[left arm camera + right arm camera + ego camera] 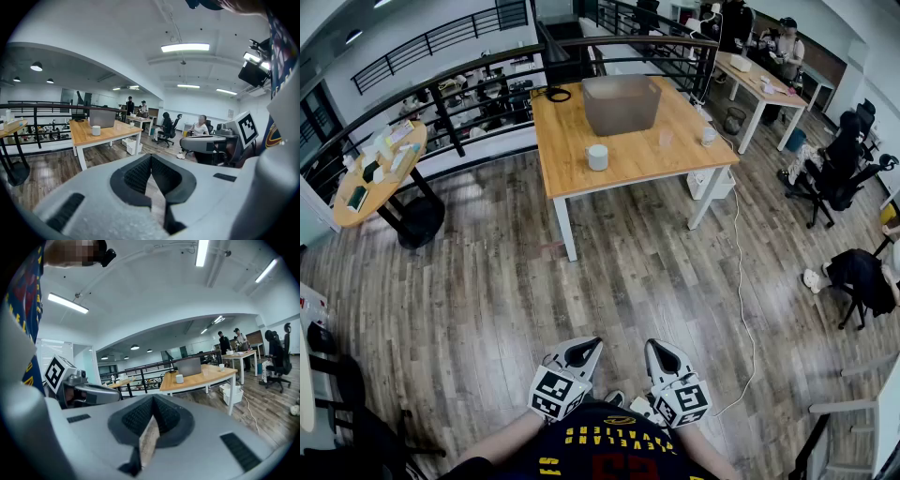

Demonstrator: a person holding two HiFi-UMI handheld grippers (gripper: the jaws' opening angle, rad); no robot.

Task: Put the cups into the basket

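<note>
Two grippers, held side by side close to the person's body at the bottom of the head view: left gripper (584,350) with its jaws pressed together and nothing between them; right gripper (660,351) likewise closed and empty. Each carries one marker cube. Bare wood floor (609,291) lies between the grippers and the work table, with one white cable (741,281) trailing across it at right. One wooden table (567,164) with white legs, well apart from both grippers. On it, three cups, all upright and all outside the basket: one white cup (597,157) on the near side of the basket, one clear cup (666,141) just right of the basket, and one more white cup (709,134) near the table's right edge. One grey see-through basket (621,112) stands towards the table's far side; I cannot see anything in it. One round table (380,183) to the left, cluttered with small items. A black railing (441,98) runs behind both tables. Beyond, one long table (757,82) at far right with two people beside it.
</note>
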